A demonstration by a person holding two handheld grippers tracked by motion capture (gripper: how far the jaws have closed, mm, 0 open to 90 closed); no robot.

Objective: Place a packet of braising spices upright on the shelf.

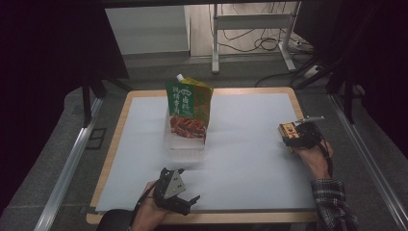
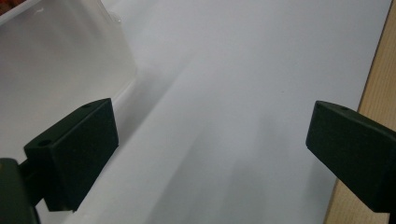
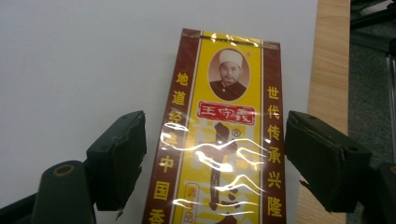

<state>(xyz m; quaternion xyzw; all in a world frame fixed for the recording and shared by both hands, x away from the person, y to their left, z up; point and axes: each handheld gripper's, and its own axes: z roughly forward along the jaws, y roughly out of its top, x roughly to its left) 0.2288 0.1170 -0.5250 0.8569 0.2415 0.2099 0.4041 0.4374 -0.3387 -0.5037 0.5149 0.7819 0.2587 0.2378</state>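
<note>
Right tongs [image 3: 215, 154] straddle the box [image 3: 219, 135] at three o'clock, not yet pinching; left tongs [image 2: 210, 154] spread, six o'clock.

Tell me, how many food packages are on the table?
2: a green pouch standing in a clear container at the middle, and a yellow box lying at the right edge, between the right gripper's jaws.

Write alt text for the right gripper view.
A yellow and maroon cellophane-wrapped box lies on the white table sheet, between the open black jaws of the right gripper, which do not touch it. The wooden table edge runs along the right.
</note>
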